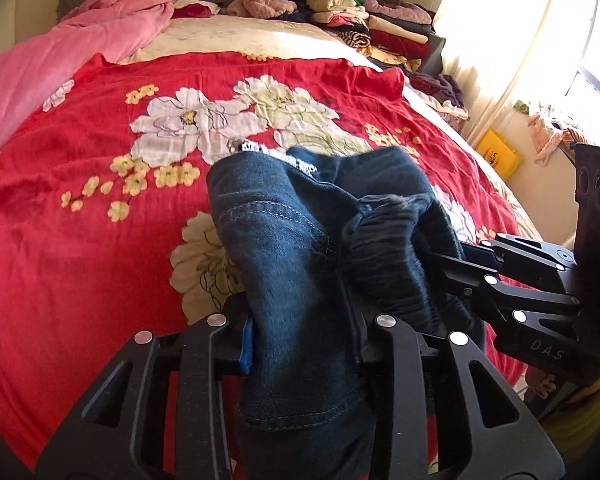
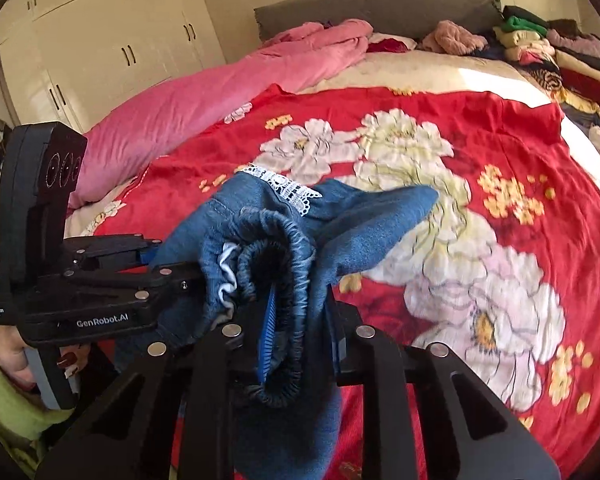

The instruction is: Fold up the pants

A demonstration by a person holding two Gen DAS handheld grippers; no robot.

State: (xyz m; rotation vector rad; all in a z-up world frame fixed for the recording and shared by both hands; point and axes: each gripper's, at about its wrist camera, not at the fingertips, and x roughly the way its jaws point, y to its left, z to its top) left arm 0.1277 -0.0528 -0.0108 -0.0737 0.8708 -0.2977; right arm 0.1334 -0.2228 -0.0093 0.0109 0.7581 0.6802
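Observation:
Dark blue denim pants (image 1: 292, 240) with a gathered elastic waistband and white lace trim (image 2: 284, 188) hang bunched above the red floral bedspread (image 1: 80, 240). In the left wrist view my left gripper (image 1: 304, 340) is shut on a thick fold of the denim. The right gripper (image 1: 444, 268) comes in from the right there and bites the bunched waistband. In the right wrist view my right gripper (image 2: 300, 332) is shut on the elastic waistband (image 2: 284, 240), a blue pad showing beside the cloth. The left gripper (image 2: 180, 276) holds the pants (image 2: 360, 224) from the left.
A pink quilt (image 1: 60, 52) lies along the bed's left side. Stacks of folded clothes (image 1: 364, 20) sit at the far right by the grey headboard (image 2: 380, 4). White wardrobes (image 2: 112, 44) stand to the left, and a bright curtained window (image 1: 540, 40) and a yellow box (image 1: 498, 154) to the right.

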